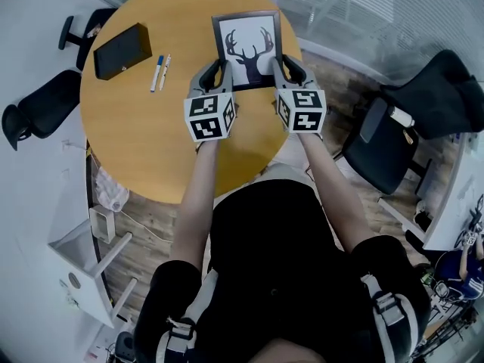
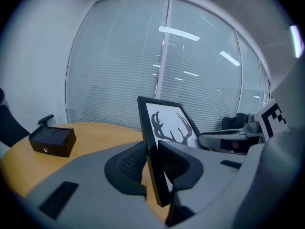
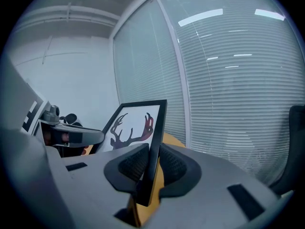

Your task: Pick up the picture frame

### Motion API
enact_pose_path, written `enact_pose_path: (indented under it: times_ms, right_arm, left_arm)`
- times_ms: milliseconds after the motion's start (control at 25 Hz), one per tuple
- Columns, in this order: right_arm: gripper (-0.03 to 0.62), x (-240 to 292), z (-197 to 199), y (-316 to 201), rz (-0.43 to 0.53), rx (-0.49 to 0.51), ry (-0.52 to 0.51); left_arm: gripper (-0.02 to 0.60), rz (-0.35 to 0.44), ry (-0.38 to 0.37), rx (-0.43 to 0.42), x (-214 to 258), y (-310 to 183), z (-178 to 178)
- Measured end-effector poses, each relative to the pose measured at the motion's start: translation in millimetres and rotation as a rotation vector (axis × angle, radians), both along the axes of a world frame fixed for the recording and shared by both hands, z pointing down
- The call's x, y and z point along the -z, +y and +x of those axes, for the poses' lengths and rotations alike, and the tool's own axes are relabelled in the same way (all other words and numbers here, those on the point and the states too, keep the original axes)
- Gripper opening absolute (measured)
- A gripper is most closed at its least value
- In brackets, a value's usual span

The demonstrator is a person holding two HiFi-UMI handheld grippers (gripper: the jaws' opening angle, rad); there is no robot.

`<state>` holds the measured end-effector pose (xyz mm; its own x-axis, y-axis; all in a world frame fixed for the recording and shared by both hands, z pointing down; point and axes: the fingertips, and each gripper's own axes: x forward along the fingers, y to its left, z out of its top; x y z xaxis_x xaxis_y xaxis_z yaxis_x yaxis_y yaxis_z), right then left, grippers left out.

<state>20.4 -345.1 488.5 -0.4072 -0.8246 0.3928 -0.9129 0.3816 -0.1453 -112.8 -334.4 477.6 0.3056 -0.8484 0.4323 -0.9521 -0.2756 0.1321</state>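
Note:
A black picture frame (image 1: pixel 246 48) with a dark antler print on white is held in the air above the round wooden table (image 1: pixel 144 127). My left gripper (image 1: pixel 213 72) is shut on the frame's left side bar (image 2: pixel 148 142), both pads pressed to it. My right gripper (image 1: pixel 286 68) is shut on the frame's right side bar (image 3: pixel 155 142) the same way. In the left gripper view the frame (image 2: pixel 169 125) stands tilted, its print facing right. In the right gripper view the print (image 3: pixel 131 128) faces left.
A black box (image 1: pixel 122 50) and two pens (image 1: pixel 160 72) lie on the table's left part; the box (image 2: pixel 52 140) also shows in the left gripper view. Office chairs stand at the left (image 1: pixel 38 108) and right (image 1: pixel 423 119). Window blinds (image 2: pixel 157 56) fill the background.

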Motion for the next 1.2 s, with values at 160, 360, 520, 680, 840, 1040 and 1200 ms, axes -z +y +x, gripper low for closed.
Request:
enact_pose_path:
  times_ms: [160,360,520,680,840,1040,1200]
  right_arm:
    - [0.086,37,-5,-6,0.073,0.021,0.002]
    - [0.086,81,-7,-10,0.164,0.041,-0.005]
    - [0.086,113,-10,-10,0.23,0.046,-0.013]
    - [0.086,143,-15,-6,0.303,0.049,-0.02]
    - [0.086,171,-18,-2,0.371,0.044,-0.037]
    - [0.086,201,-18,0,0.444,0.045,-0.046]
    - [0.083,211,-10,5,0.477,0.03,-0.055]
  left_arm:
    - [0.087,0.072,0.0,0.016,35,-3,-5]
    - [0.089,0.161,0.003,0.015,77,-6,-7]
    - [0.089,0.234,-0.001,0.029,109,-4,-10]
    - [0.089,0.297,-0.006,0.031,138,0,-14]
    - [0.087,0.359,-0.01,0.042,165,3,-18]
    - [0.087,0.421,-0.002,0.049,194,7,-18]
    - [0.087,0.445,-0.004,0.048,204,11,-11]
